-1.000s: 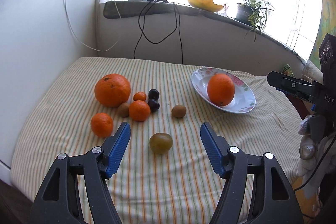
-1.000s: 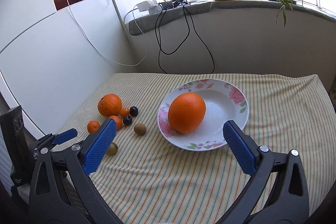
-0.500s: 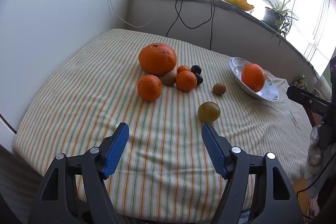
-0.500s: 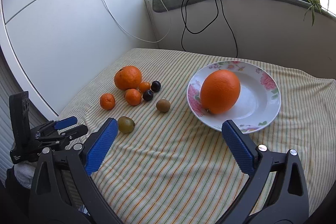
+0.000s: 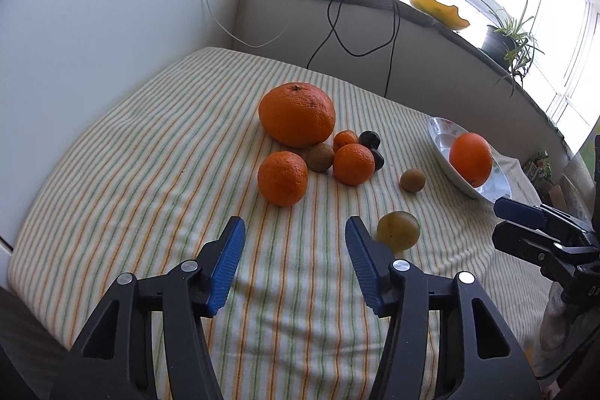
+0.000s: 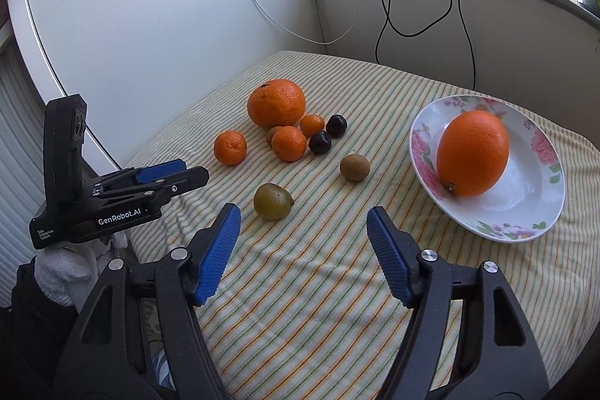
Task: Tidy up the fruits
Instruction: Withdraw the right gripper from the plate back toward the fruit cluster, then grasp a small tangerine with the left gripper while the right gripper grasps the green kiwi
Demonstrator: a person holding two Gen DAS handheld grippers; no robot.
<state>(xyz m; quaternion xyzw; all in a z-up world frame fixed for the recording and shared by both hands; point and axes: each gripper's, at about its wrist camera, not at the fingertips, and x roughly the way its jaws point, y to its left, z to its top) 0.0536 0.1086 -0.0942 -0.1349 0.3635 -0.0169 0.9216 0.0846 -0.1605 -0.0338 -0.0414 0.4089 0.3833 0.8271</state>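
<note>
The floral plate [image 6: 540, 223] holds one orange [image 6: 473, 153]; left claw [image 5: 294, 252] and right claw [image 6: 303, 252] gape wide, empty.

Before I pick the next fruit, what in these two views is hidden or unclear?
- Brown fruit in the cluster: right wrist view, mostly hidden behind the mandarin.
- Rear dark plum: left wrist view, partly covered by the same mandarin.
- Plate: left wrist view, seen edge-on, its pattern unreadable.
- Right tongs: left wrist view, seen side-on, opening unclear there.
</note>
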